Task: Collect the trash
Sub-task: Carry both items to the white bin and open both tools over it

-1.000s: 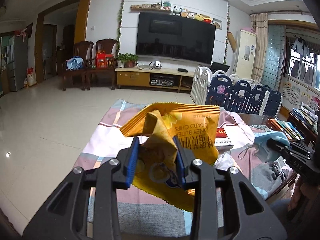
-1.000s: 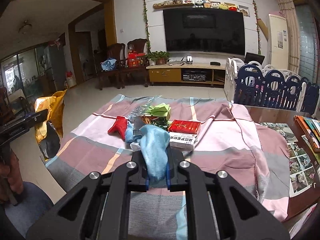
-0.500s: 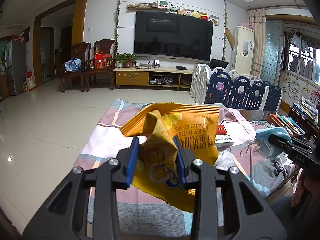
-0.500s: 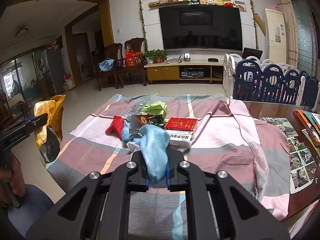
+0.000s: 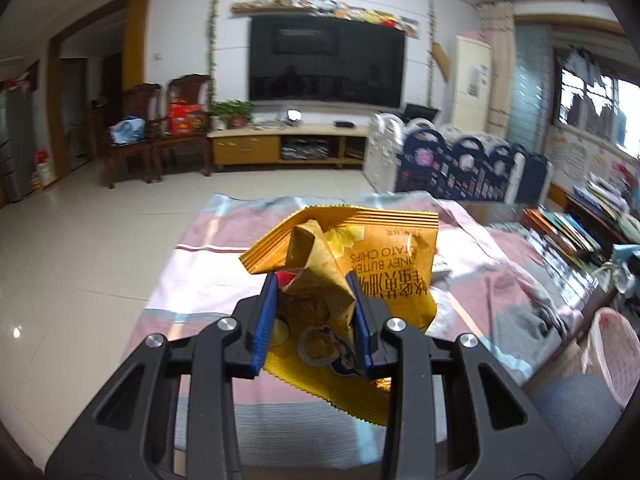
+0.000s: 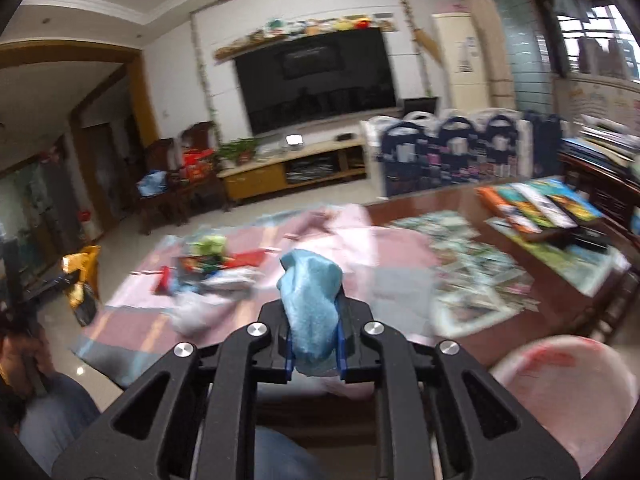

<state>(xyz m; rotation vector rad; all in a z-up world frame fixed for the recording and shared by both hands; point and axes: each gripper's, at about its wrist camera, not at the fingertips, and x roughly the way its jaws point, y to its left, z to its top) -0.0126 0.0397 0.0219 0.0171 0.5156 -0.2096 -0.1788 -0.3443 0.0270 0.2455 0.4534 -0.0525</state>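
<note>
the trash in play is a blue cloth-like wad [image 6: 311, 312] between the fingers of our right gripper [image 6: 313, 354] and a yellow chip bag [image 5: 344, 280] clamped in our left gripper [image 5: 316, 320], raised over the plaid cloth [image 5: 192, 272] on the table. a second ago the right view faced the pile of wrappers [image 6: 208, 264] squarely; now it has swung to the right, the frame is smeared, and a pink-lined bin [image 6: 560, 384] shows at the lower right, close under the gripper. its jaws have just been opening a little, with the wad still between them and, as far as we can see, touching both pads. we judge we are carrying it to the bin and starting to let go. the left view has hardly changed: the bag is pinched as before, waiting its turn. the pile remains on the table.
</note>
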